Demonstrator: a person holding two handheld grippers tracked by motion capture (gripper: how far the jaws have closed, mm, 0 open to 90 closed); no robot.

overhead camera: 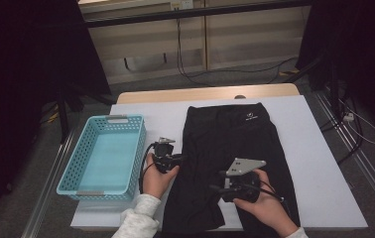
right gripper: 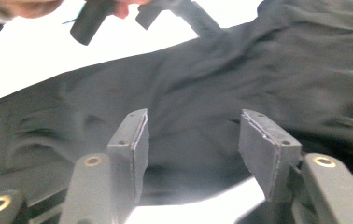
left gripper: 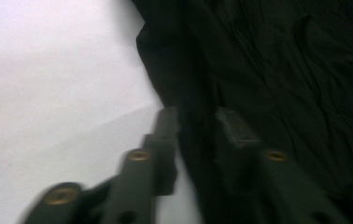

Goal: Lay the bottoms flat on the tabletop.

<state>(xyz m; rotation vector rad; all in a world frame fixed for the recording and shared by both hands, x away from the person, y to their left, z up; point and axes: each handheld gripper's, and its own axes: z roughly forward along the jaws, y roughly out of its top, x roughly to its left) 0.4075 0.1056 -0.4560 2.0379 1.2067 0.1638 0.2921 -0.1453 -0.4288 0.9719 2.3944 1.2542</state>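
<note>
A black garment (overhead camera: pixel 230 139) with a small white logo lies flat on the white table (overhead camera: pixel 314 163). My left gripper (overhead camera: pixel 179 158) sits at the garment's left edge. In the left gripper view its jaws (left gripper: pixel 197 121) are drawn close on a raised fold of the black cloth (left gripper: pixel 282 70). My right gripper (overhead camera: pixel 215 181) hovers over the lower middle of the garment. Its pads (right gripper: pixel 132 140) stand wide apart with the dark fabric (right gripper: pixel 212 79) and its near hem below them and nothing between them. The left gripper (right gripper: pixel 198 16) and hand appear at the top of the right gripper view.
A light blue perforated basket (overhead camera: pixel 69 171) stands empty at the table's left edge, just left of my left hand. White tabletop shows to the right of the garment. Cables run over the floor behind and to the right of the table.
</note>
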